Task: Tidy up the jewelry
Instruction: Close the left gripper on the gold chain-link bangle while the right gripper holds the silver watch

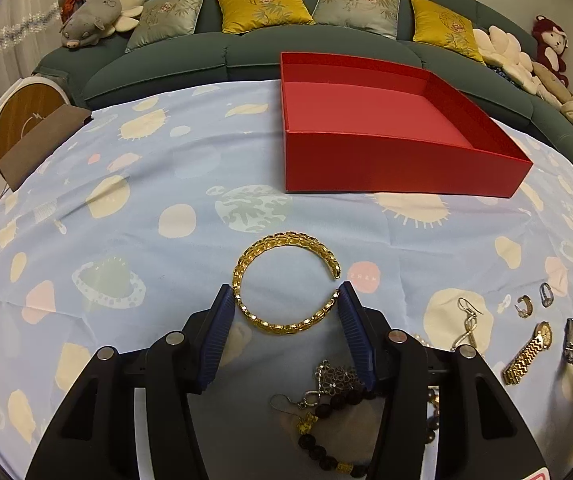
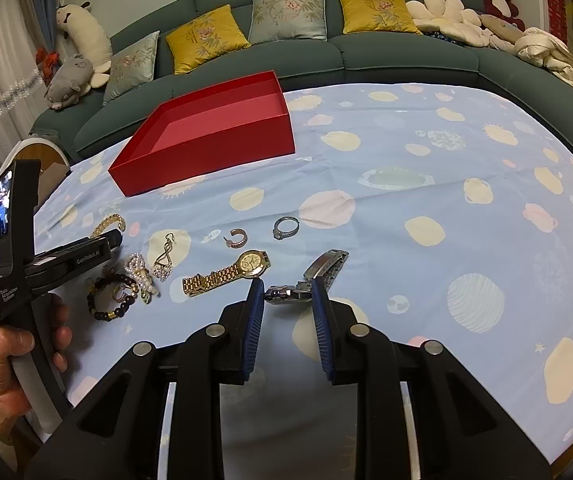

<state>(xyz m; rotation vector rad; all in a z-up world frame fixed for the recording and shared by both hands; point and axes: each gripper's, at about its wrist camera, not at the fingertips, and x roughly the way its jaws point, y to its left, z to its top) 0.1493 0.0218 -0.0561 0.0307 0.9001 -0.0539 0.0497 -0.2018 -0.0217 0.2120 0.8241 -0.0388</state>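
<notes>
1. Left gripper [image 1: 284, 294] stood wide, its fingers bracketing the gold bangle [image 1: 284, 282] mid-bench.
2. Right gripper [image 2: 287, 289] gaped narrowly around the silver watch [image 2: 310, 278].
3. Red box [image 1: 386, 128] sat near the bench's far edge, with bare cloth [image 2: 446, 200] to its right.

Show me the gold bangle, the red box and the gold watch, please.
gold bangle [image 1: 282, 242]: left wrist view, its far arc.
red box [image 1: 398, 164]: left wrist view, front wall.
gold watch [image 2: 252, 262]: right wrist view, dial.
</notes>
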